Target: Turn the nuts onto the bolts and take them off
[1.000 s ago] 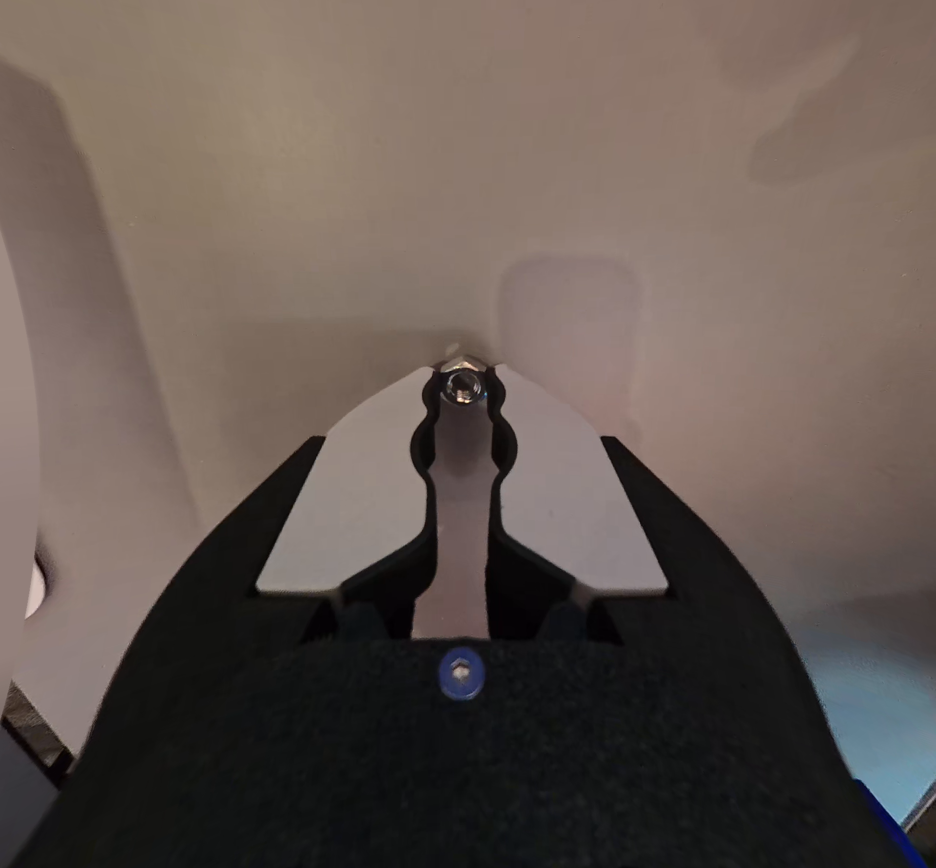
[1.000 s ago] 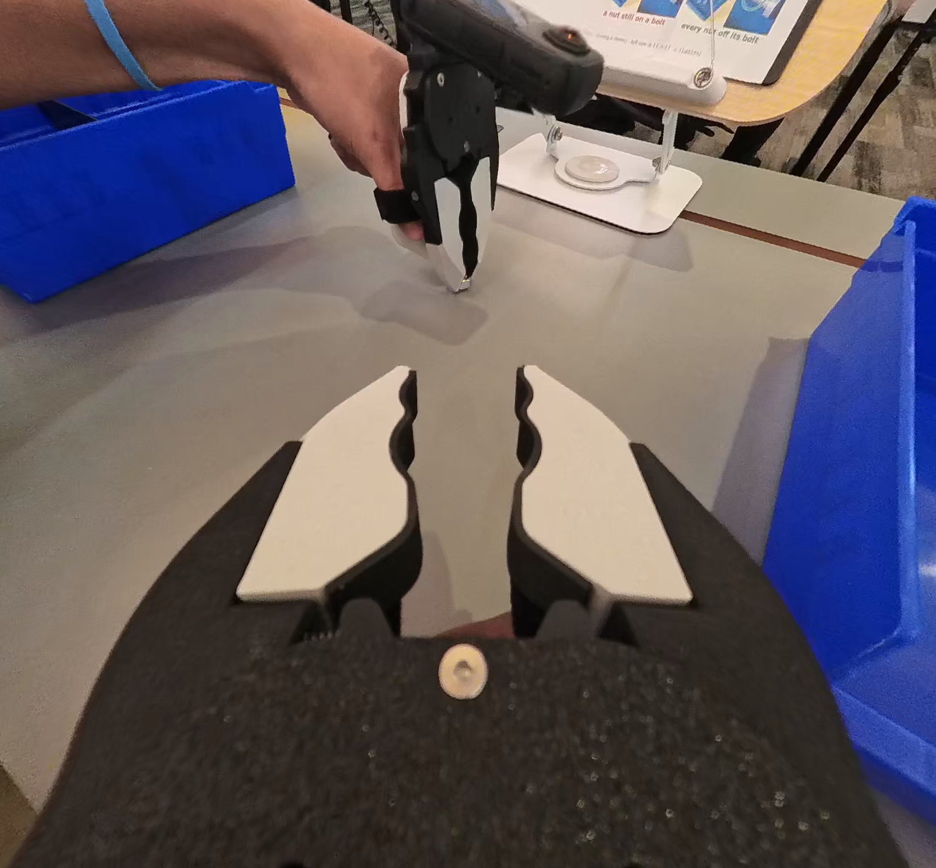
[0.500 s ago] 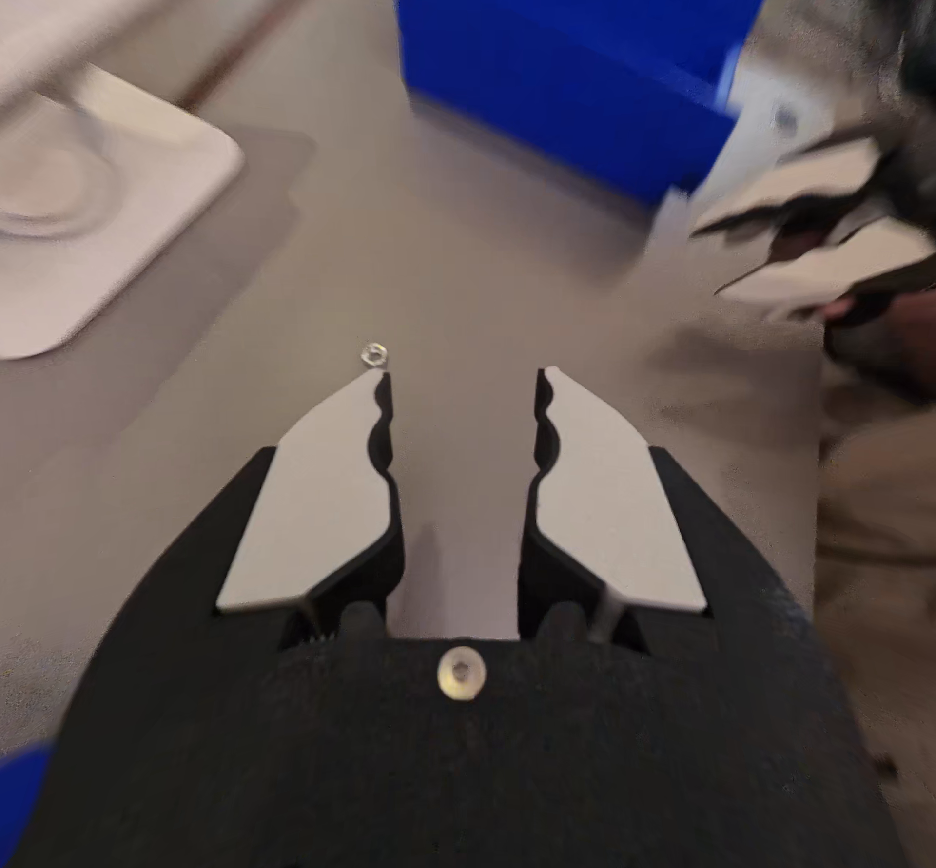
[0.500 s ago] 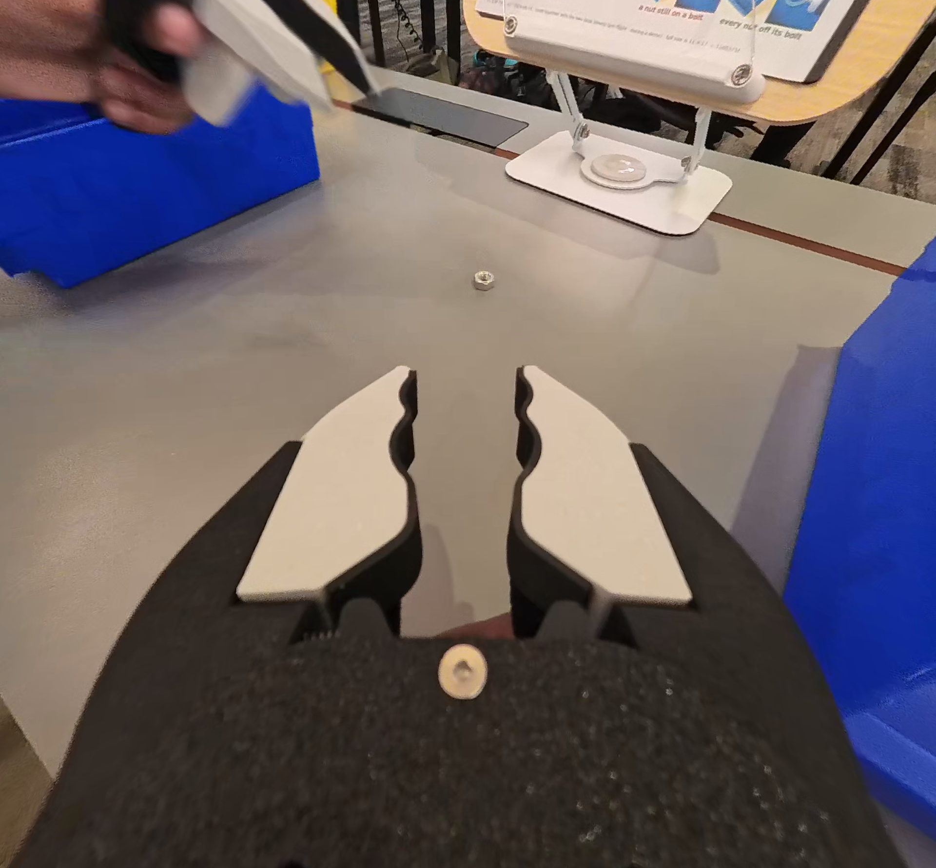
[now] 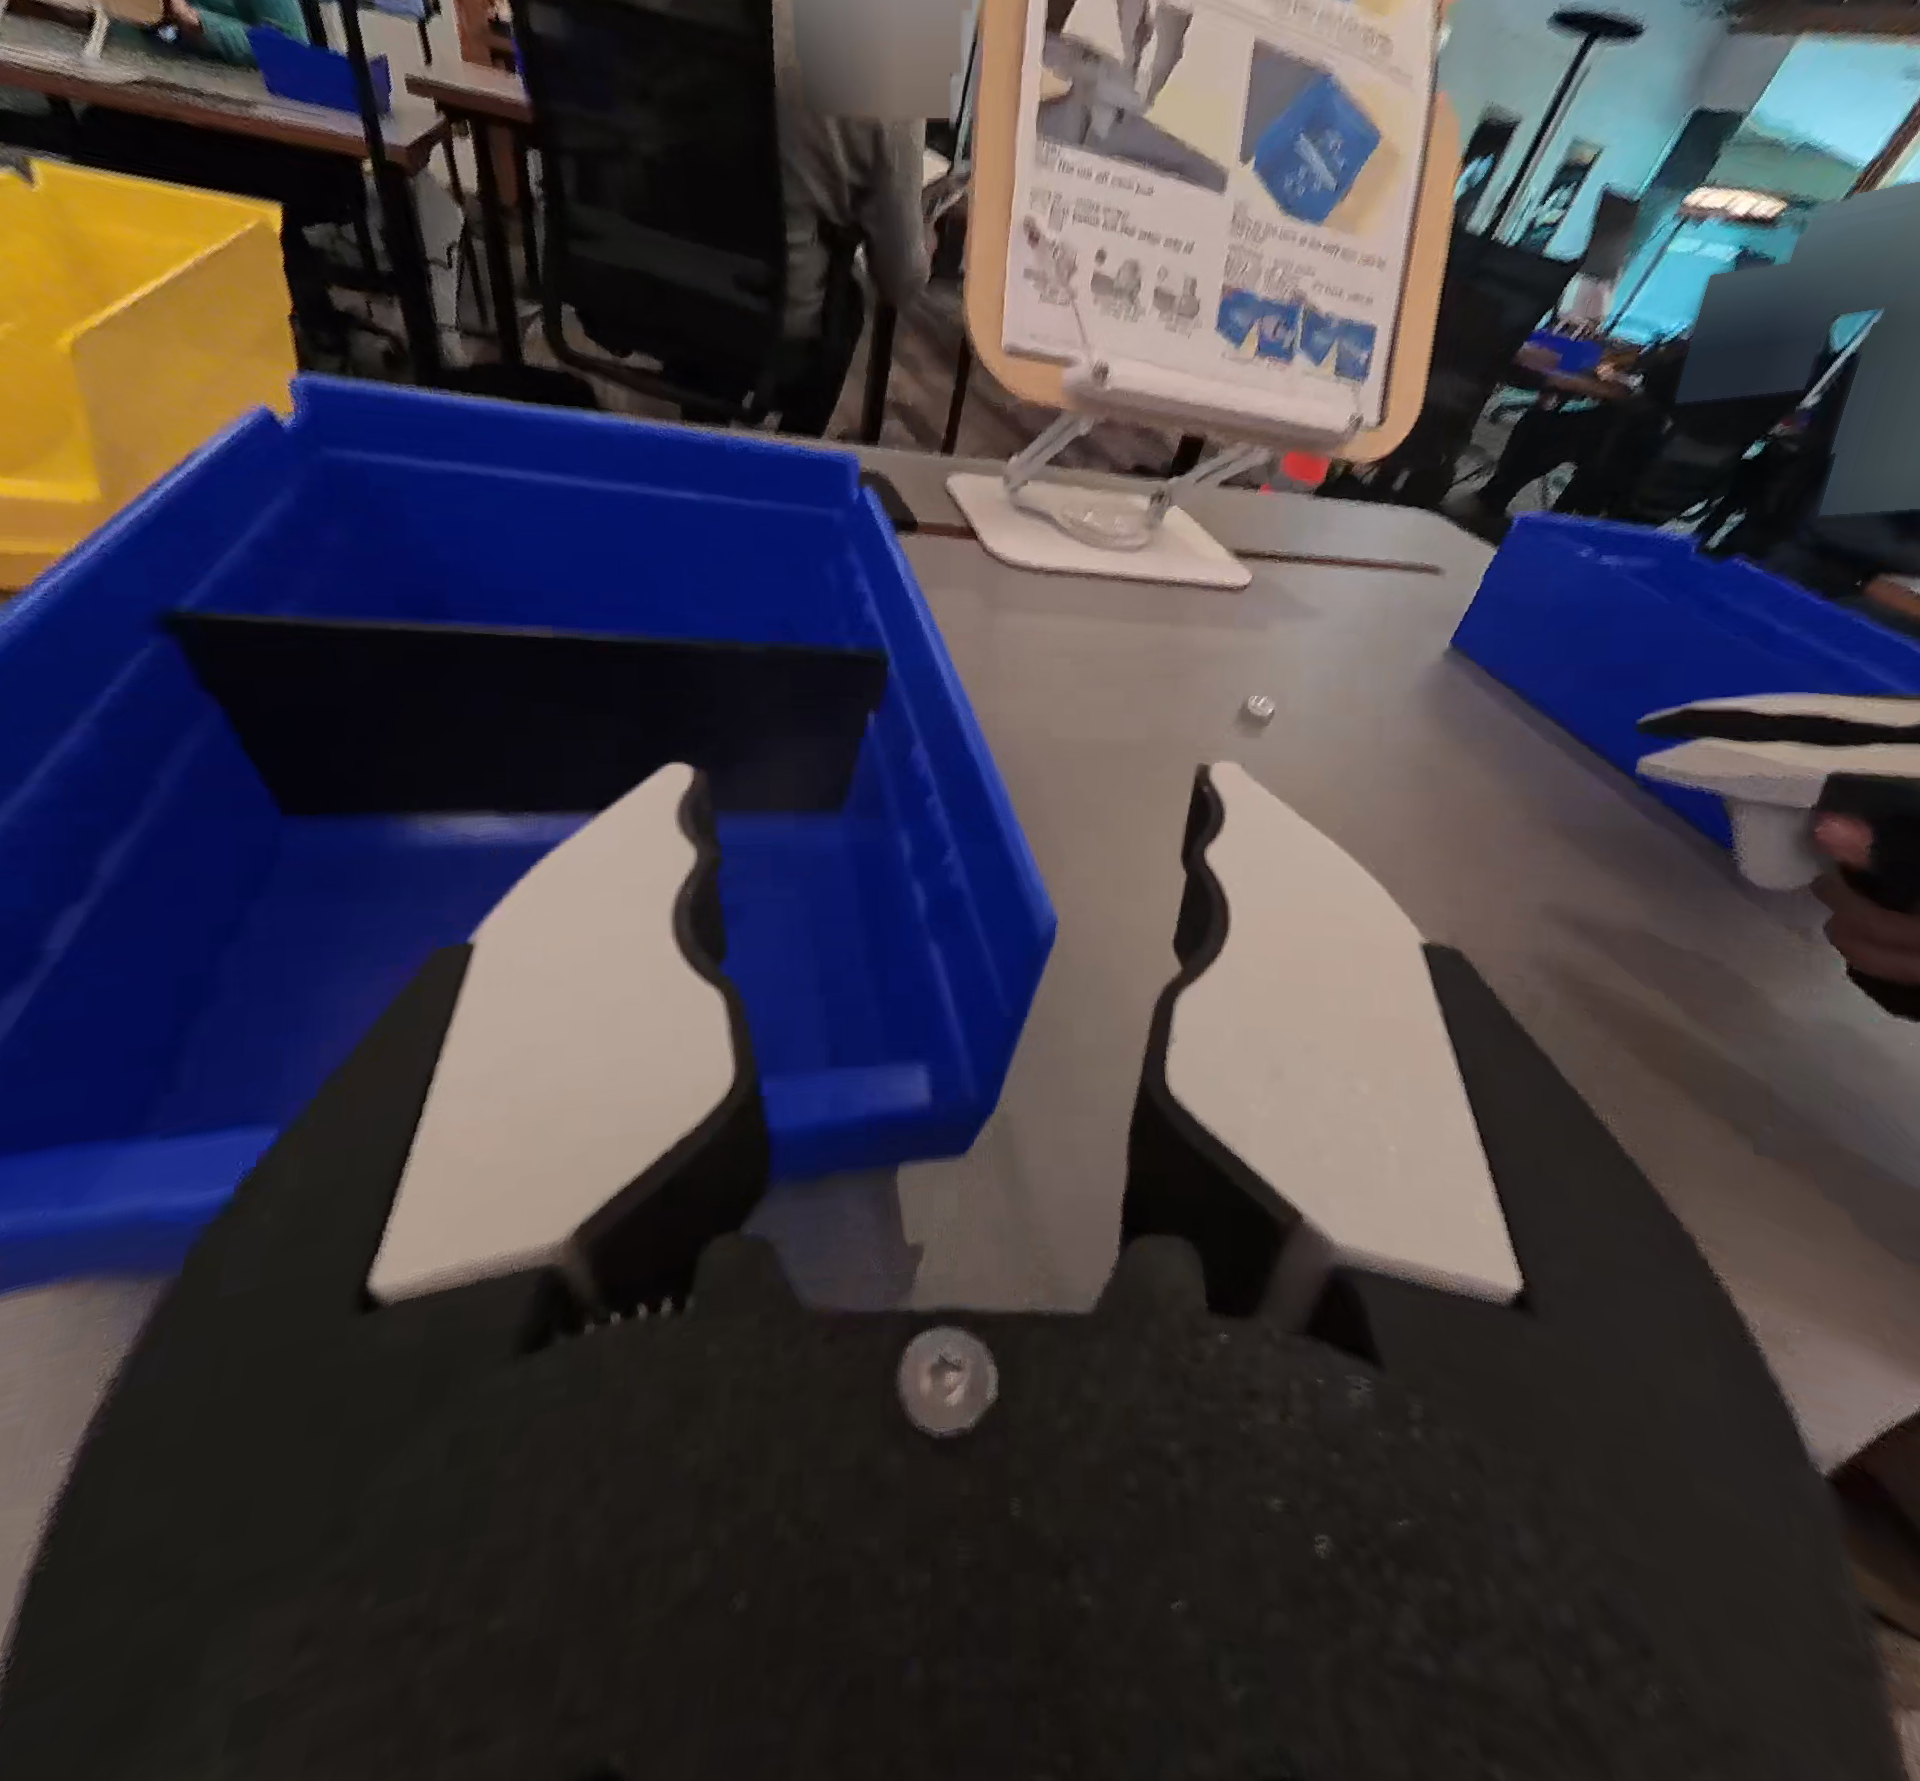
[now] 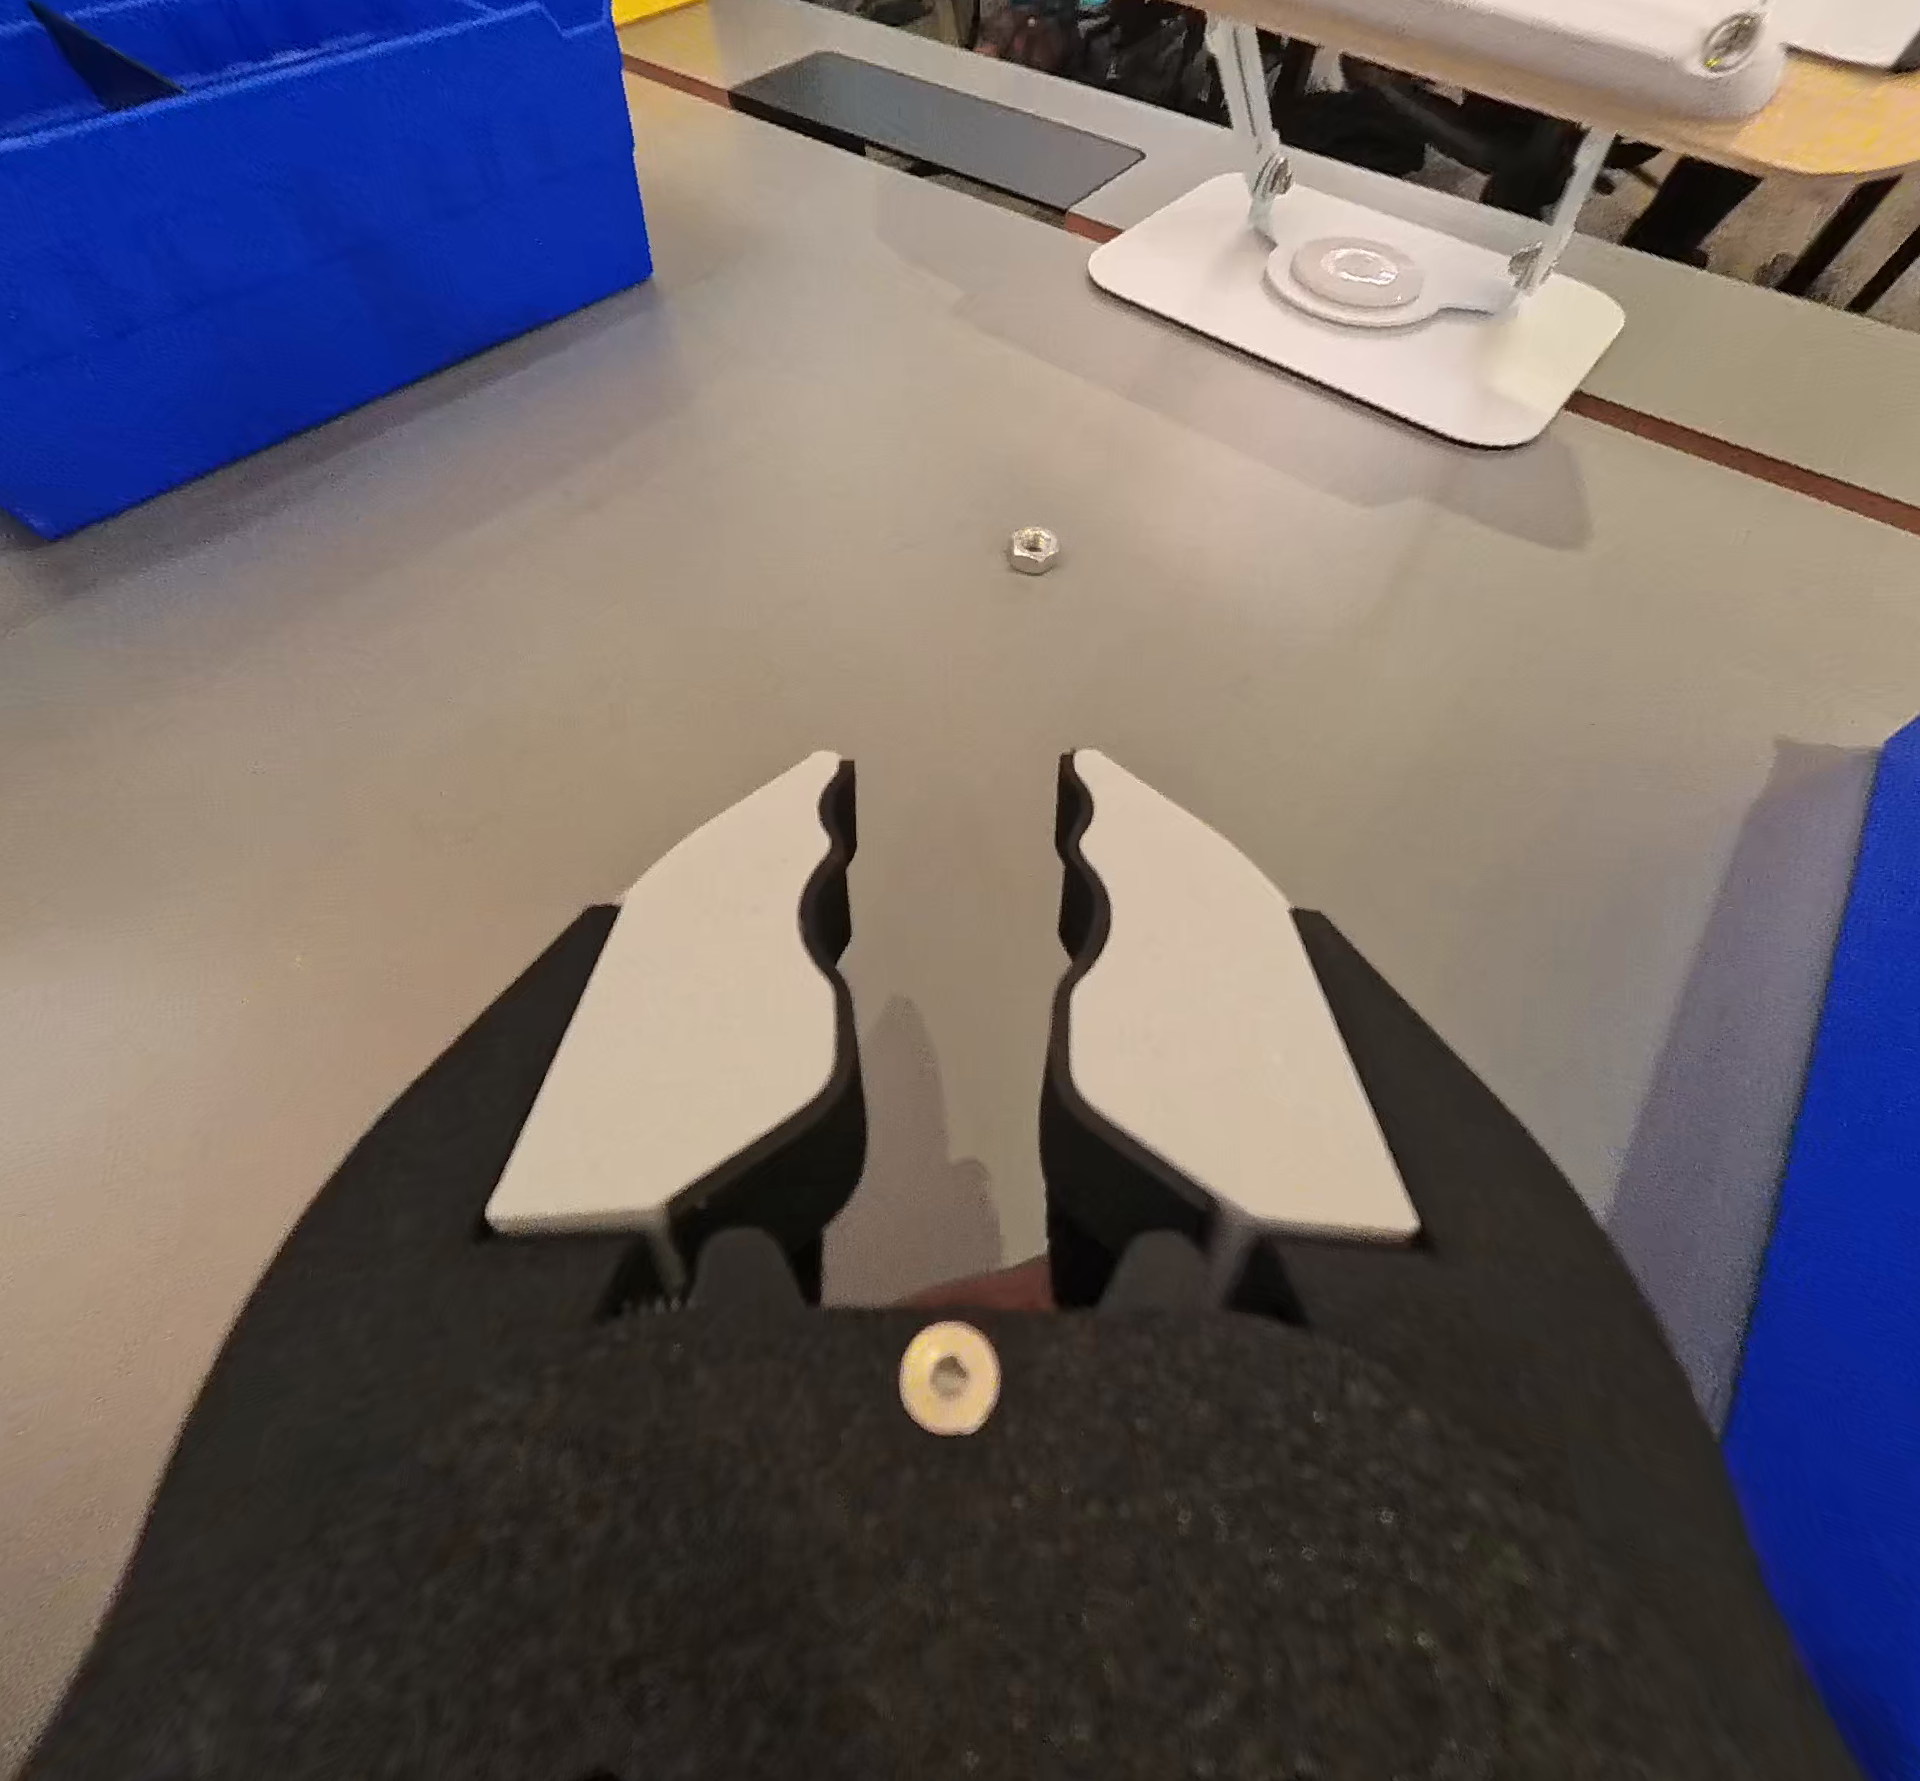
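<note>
Nearest the camera, the left hand-held gripper [image 5: 940, 775] was spread wide with nothing between its grey fingers, pointing partly over the near corner of the big blue plastic bin [image 5: 966, 796] with the black divider [image 5: 520, 708]. I couldn't see anything lying in the visible part of that bin, so my guess is it's where parts get sorted to or fetched from.

The right hand-held gripper [image 6: 956, 765] hung low over the grey tabletop [image 6: 416, 744], its jaws only partly apart and also holding nothing. It was lined up pretty much straight at the small silver hex nut [image 6: 1034, 550], which sat flat on the tabletop, out in the middle, well clear of both grippers. Looked to me like that one's set up to go for the nut next.

No bolt showed in either view, so threading can't have been in hand yet.

Further back stood a white stand [image 6: 1351, 318] holding a picture instruction card, and a second blue bin [image 5: 1621, 651] sat off to the right. A yellow bin [image 5: 135, 329] was way behind.
</note>
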